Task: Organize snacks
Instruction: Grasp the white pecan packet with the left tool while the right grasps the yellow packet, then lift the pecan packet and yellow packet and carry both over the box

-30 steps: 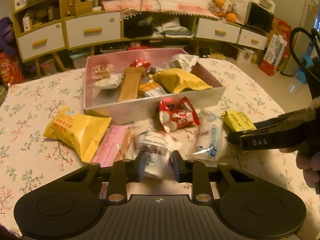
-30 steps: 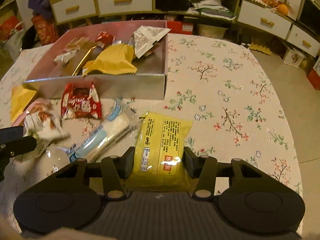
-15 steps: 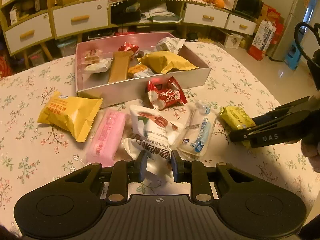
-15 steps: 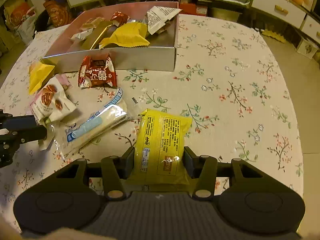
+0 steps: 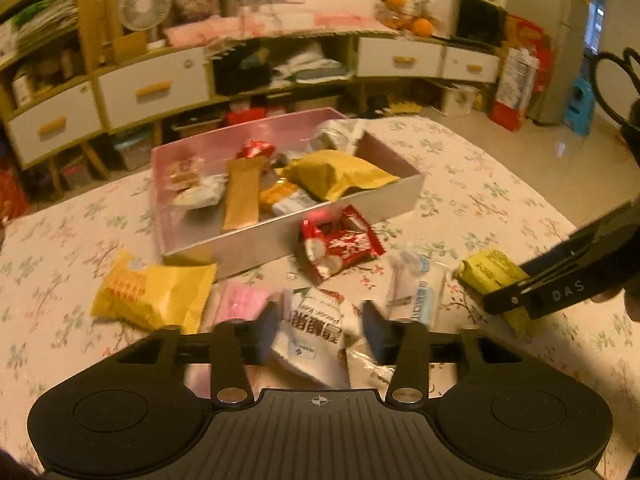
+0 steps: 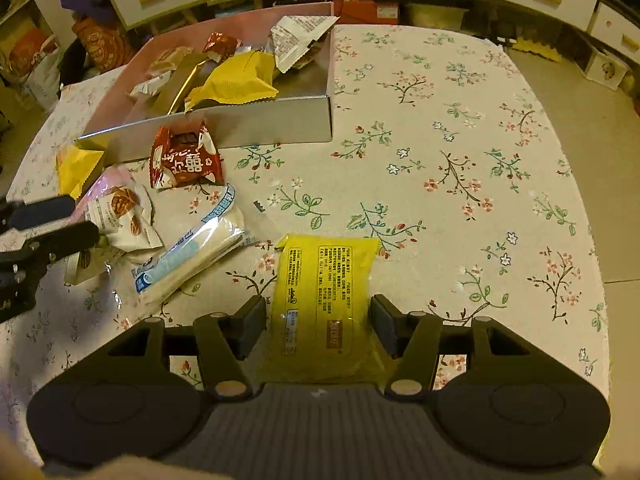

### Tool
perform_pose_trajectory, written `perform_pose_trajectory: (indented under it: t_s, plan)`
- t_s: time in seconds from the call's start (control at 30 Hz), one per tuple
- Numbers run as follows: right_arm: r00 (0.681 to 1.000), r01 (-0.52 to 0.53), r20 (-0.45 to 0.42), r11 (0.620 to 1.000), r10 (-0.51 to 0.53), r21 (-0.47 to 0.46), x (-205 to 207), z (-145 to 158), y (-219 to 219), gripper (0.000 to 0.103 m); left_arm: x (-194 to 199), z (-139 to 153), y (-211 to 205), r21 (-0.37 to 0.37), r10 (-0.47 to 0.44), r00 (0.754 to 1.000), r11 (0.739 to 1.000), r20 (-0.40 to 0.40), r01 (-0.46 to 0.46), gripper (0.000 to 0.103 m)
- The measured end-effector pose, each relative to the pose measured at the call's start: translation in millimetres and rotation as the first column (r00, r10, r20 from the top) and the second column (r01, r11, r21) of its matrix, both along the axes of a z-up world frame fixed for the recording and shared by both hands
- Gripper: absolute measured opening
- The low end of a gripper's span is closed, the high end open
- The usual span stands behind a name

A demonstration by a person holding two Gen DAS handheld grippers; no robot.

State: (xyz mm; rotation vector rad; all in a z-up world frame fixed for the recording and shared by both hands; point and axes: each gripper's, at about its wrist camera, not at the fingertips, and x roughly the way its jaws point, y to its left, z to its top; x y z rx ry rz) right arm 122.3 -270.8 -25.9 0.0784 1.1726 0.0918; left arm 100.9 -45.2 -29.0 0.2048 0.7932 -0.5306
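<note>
My left gripper (image 5: 318, 330) is open, its fingers either side of a white pecan snack packet (image 5: 316, 320) that lies on the table; it also shows in the right wrist view (image 6: 120, 216). My right gripper (image 6: 318, 326) stands astride a yellow flat packet (image 6: 324, 288), fingers near its sides with small gaps, packet resting on the cloth. The pink box (image 5: 280, 236) holds several snacks. A red packet (image 5: 340, 244) lies by its front wall.
On the floral tablecloth lie a yellow bag (image 5: 156, 292), a pink packet (image 5: 240, 304) and a clear-and-blue wrapped packet (image 6: 192, 252). Shelves and drawers (image 5: 152, 88) stand beyond the table. The table's right edge (image 6: 600, 280) drops to the floor.
My left gripper was shut on the white pecan packet and held it up; now its fingers have spread and the packet lies between them. My right gripper's fingers have also spread slightly off the yellow packet.
</note>
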Motion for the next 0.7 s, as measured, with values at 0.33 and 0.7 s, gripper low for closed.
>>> perform_pose_trajectory:
  t_s: [0.33,0.7]
  plan:
    - [1.0,0.005,-0.003,1.0,-0.005,-0.03,1.7,-5.3,1.6,0.052,16.0,-18.2,-7.8,0.052,-0.009,0.996,0.999,-0.09,0.013,0.049]
    - [0.998,-0.051,0.023,0.994,0.053,-0.099,-2.3,-5.4,12.9,0.046,4.0,-19.8,-12.6,0.118,-0.024,0.998,0.992,-0.063,0.032,0.039]
